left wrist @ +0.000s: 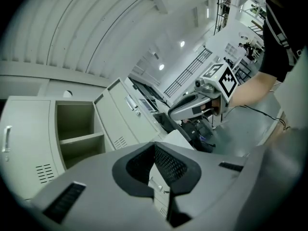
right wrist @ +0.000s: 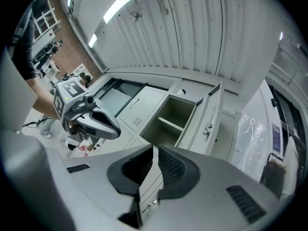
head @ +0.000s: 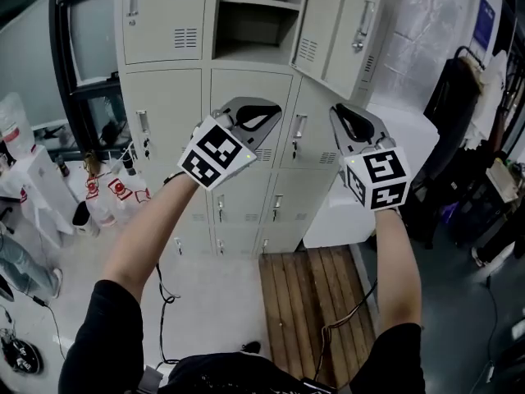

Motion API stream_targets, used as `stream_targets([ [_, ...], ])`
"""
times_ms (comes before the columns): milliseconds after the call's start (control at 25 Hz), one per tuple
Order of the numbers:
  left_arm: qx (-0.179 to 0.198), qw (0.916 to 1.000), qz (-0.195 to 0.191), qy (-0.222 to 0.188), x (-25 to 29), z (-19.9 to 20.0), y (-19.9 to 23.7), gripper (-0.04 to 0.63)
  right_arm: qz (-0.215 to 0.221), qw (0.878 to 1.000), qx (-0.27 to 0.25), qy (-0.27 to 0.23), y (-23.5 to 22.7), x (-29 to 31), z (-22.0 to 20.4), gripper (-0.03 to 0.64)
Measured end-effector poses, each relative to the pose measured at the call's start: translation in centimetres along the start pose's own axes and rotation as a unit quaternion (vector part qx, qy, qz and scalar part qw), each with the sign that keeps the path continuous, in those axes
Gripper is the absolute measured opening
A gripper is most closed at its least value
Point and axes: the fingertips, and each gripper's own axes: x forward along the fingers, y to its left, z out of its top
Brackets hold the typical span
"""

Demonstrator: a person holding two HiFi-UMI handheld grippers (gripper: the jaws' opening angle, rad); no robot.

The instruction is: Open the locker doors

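A cream bank of lockers (head: 164, 97) stands in front of me. Its top middle compartment (head: 254, 15) is open, with the door (head: 344, 31) swung out to the right; the doors below and beside it are closed. In the head view, my left gripper (head: 275, 115) is held up before the middle row, shut with nothing between its pads. My right gripper (head: 338, 115) is beside it, a little right, also shut and empty. The left gripper view shows its pads (left wrist: 166, 165) together and the open compartment (left wrist: 77, 129). In the right gripper view, the jaws (right wrist: 155, 153) nearly touch below the open door (right wrist: 207, 121).
A wooden pallet (head: 316, 302) lies on the floor right of the lockers' base. Plastic bottles with red labels (head: 107, 195) stand at the left. A white cabinet (head: 410, 138) and hanging dark clothes (head: 455, 97) are at the right. Cables (head: 164, 302) trail over the floor.
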Motion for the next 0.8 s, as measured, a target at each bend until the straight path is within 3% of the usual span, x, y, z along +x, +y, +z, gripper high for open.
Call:
stream_targets([
  [200,0.003,0.9996,0.024,-0.015,-7.0,1.9,0.0,0.02,-0.016,1.0,0.008,0.008,4.8,-2.1,2.2,0.057],
  [320,-0.014,0.9988,0.034,-0.032,-10.7,3.3,-0.4,0.02,-0.023,1.0,0.013,0.009,7.4,-4.0,4.3,0.057],
  [600,-0.044,0.9971,0.037,-0.05,-18.4,4.7,-4.5,0.02,-0.039,0.999,0.0,0.029,13.6,-10.6,7.6,0.055],
  [800,-0.045,0.997,0.034,-0.052,-21.5,5.5,-7.1,0.02,-0.057,0.997,-0.011,0.054,16.3,-14.3,8.2,0.055],
])
